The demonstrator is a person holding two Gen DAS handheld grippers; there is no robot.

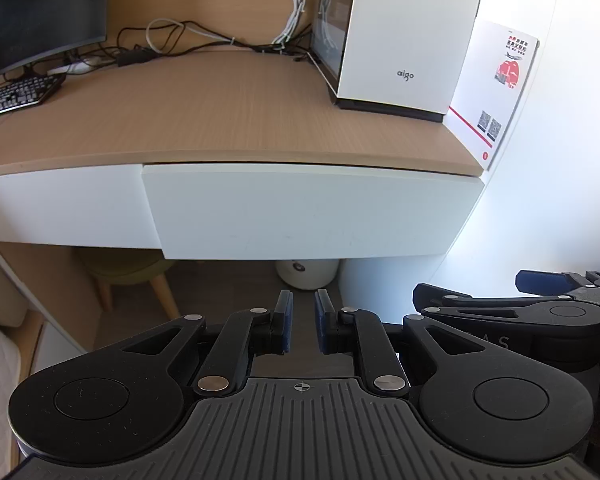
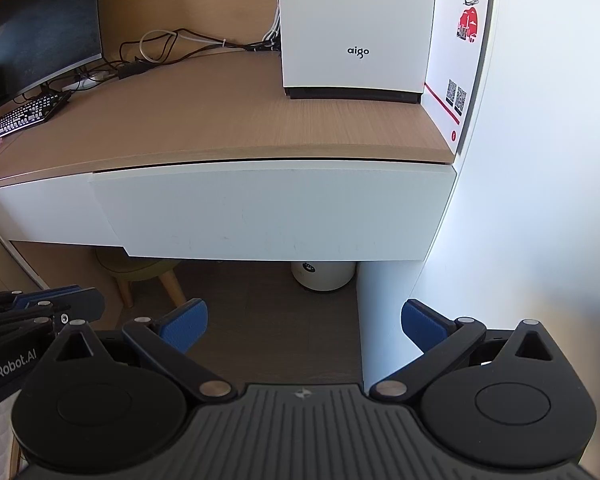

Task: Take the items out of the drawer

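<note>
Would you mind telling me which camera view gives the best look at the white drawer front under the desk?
The right wrist view: the drawer front sits centred, fully visible between both ends. The left wrist view shows it too, shifted right and more skewed.

Both wrist cameras sit low before the desk (image 1: 220, 120), facing its white drawer front (image 1: 308, 212) from near. Left view stands left of the right. Shared: drawer front, desktop, white computer case (image 2: 356, 28), monitor (image 2: 40, 32), keyboard (image 1: 16, 94).

Home office nook, wooden desk (image 1: 220, 120), monitor (image 1: 36, 12), keyboard (image 1: 16, 96), white computer case (image 2: 356, 28)
</note>
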